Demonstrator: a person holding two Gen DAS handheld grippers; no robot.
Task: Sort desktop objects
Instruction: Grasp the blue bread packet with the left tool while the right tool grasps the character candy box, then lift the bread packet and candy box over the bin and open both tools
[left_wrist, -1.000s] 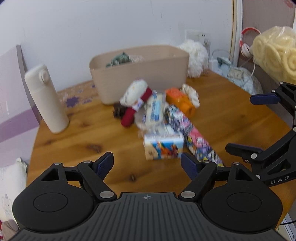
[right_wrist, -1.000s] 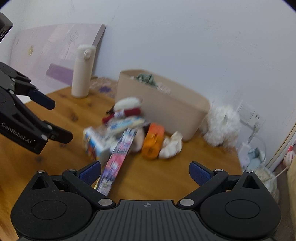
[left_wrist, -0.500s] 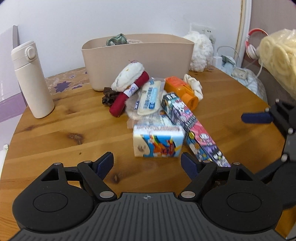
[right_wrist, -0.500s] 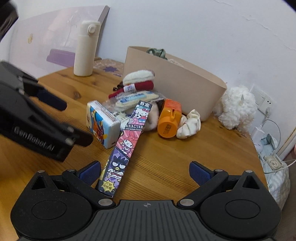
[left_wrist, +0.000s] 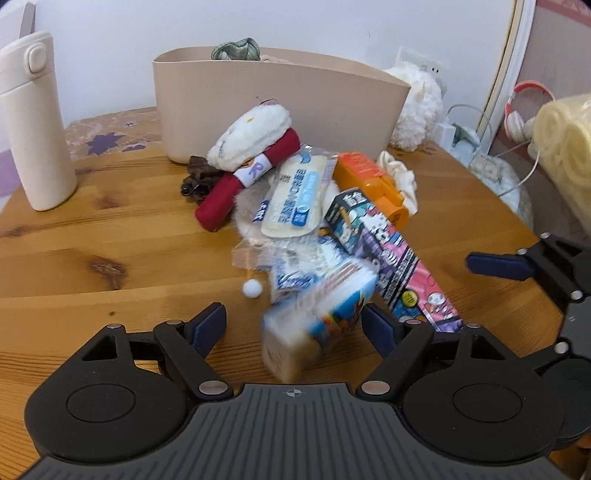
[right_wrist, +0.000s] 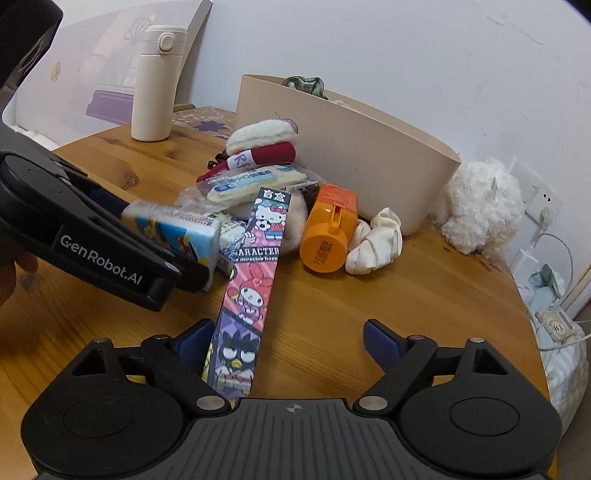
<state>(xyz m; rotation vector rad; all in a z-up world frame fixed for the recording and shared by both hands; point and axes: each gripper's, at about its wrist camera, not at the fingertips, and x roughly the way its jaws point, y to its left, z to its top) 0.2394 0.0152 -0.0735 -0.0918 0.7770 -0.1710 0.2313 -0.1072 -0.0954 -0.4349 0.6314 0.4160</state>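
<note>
One cluttered wooden table (left_wrist: 110, 236) — white wall (left_wrist: 110, 44)

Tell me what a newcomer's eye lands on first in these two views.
First, the jumbled pile mid-table: a long cartoon-character box lies toward the camera, an orange bottle on its side to its right. Next, the left claw, open around a tissue pack, while the right claw is closing, the character box's near end by its left finger. Behind stands a beige bin.
</note>
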